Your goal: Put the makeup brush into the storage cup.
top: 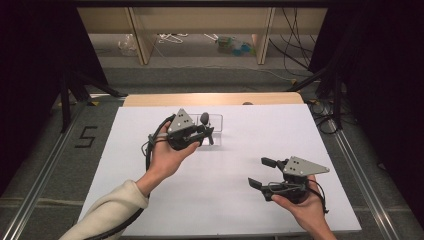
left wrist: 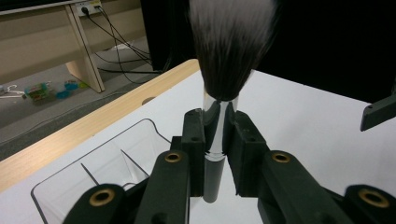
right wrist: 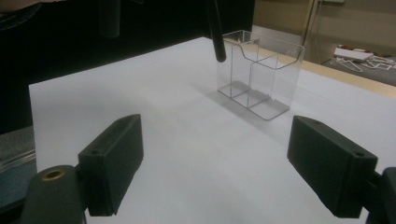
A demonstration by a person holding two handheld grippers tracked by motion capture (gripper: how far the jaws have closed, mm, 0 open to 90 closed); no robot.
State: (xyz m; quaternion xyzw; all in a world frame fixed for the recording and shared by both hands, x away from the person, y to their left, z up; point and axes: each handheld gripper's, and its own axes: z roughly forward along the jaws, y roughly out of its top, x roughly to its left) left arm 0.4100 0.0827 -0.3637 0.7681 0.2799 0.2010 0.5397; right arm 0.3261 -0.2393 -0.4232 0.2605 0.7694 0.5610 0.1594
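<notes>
While the left tongs (left wrist: 215, 140) clamp a makeup brush (left wrist: 224, 70) upright, the right tongs (right wrist: 229, 158) gape.

A cream knitted sleeve (top: 107, 212) is covering the left forearm; the right wrist is showing bare. Each hand is carrying a black gripper, the left gripper (top: 189, 131) and the right gripper (top: 285, 179), each wearing a grey three-cornered plate with dark dots on top. Black cables are trailing from both. Brass-coloured rivets are glinting in the black jaw arms in both gripper views.
</notes>
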